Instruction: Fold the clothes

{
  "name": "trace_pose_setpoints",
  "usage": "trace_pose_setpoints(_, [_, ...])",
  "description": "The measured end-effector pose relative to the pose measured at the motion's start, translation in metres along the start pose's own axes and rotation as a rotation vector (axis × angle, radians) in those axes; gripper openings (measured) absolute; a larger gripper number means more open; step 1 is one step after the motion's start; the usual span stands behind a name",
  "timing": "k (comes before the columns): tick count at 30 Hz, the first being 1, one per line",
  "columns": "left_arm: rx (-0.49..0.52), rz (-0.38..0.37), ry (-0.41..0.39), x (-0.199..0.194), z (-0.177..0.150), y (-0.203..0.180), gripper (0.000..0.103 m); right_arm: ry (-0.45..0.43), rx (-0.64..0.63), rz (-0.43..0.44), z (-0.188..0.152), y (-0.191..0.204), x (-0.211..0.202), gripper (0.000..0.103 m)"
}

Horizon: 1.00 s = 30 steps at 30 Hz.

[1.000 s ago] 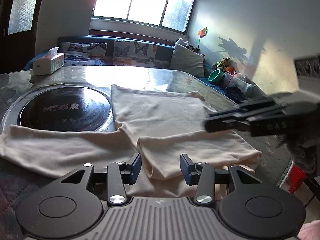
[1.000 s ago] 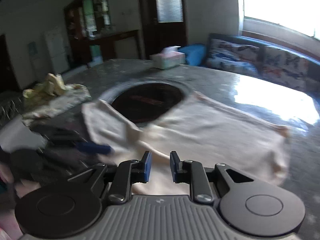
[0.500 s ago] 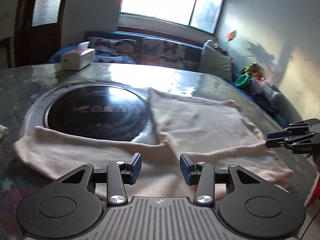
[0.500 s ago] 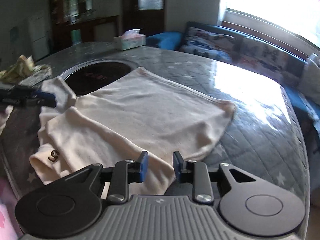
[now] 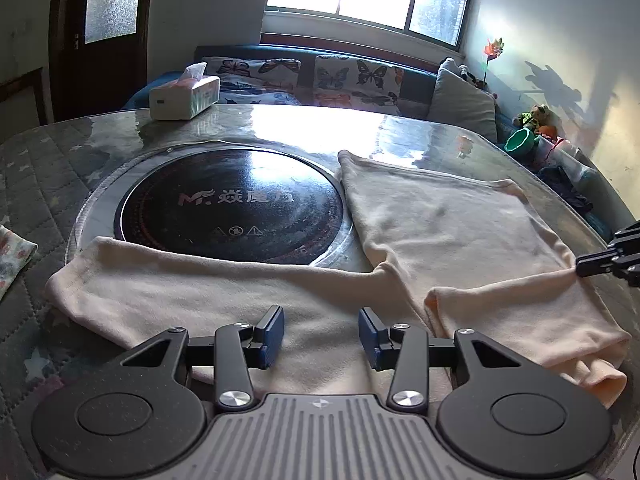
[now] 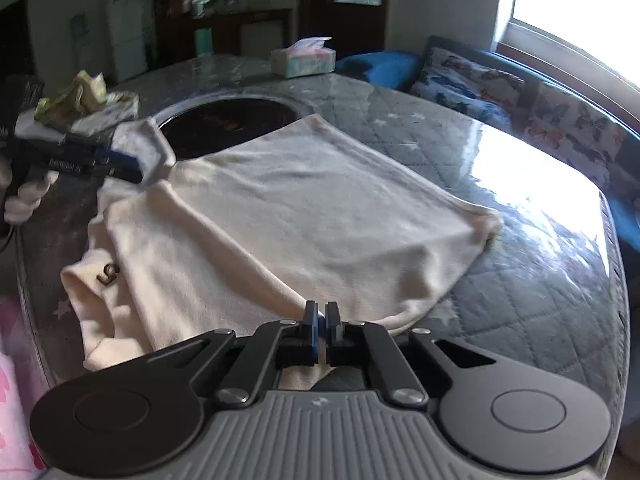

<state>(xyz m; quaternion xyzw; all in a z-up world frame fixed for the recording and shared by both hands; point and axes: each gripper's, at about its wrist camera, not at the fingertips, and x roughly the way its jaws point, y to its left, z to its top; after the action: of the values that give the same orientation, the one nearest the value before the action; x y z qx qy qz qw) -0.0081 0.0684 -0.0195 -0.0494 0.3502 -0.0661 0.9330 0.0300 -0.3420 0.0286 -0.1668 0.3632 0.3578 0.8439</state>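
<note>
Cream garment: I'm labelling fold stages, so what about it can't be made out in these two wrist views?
- Left wrist view: the cream garment's near hem is hidden under the left gripper.
- Left wrist view: the right gripper is cut off by the frame edge.
- Right wrist view: the garment's dark mark is too small to read.
- Right wrist view: the sleeve end by the left gripper is blurred; contact unclear.

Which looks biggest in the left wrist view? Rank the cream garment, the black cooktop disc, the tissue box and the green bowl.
1. cream garment, nearest the camera
2. black cooktop disc
3. tissue box, farther back, so shrunk by distance
4. green bowl, far off at the side; its true size against the box is unsure
</note>
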Motion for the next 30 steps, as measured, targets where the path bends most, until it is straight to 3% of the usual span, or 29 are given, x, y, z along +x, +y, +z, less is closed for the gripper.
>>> trace_pose_setpoints(9, [0.02, 0.012, -0.018, -0.008, 0.009, -0.006, 0.043, -0.047, 0.074, -0.02, -0.011, 0.0, -0.008, 0.009])
trace_pose_setpoints(14, [0.06, -0.118, -0.085, -0.029, 0.014, -0.038, 0.038, -0.076, 0.048, 0.016, -0.009, 0.022, -0.03, 0.01])
trace_pose_setpoints(18, [0.087, -0.248, -0.071, -0.028, 0.004, -0.062, 0.025, -0.057, 0.047, 0.06, -0.016, 0.039, -0.032, 0.01])
trace_pose_setpoints(24, [0.085, -0.262, 0.012, -0.01, -0.019, -0.065, 0.024, 0.014, 0.075, 0.07, -0.034, 0.05, -0.021, 0.01])
trace_pose_setpoints(30, [0.058, -0.275, -0.021, -0.018, -0.021, -0.054, 0.025, 0.001, 0.029, 0.068, -0.011, 0.057, -0.026, 0.011])
